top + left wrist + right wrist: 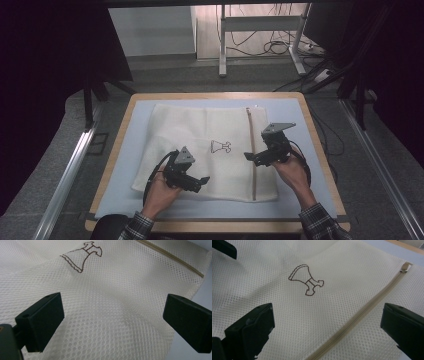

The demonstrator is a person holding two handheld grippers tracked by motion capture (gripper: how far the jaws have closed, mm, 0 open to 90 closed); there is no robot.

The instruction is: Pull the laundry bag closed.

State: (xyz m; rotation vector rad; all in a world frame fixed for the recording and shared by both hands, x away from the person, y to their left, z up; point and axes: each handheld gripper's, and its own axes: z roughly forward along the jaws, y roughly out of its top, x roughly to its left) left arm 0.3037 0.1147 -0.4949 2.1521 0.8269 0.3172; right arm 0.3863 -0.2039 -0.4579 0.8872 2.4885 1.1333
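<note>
A white mesh laundry bag [200, 150] lies flat on the pale blue mat [295, 115] of the table. The left gripper [200, 181] hovers over its near edge, jaws wide apart. The right gripper [248, 156] is above the beige zipper [362, 312] (the slider [405, 267] sits at the far end), jaws also apart. Both zipper ends are cut off in the left gripper view.
</note>
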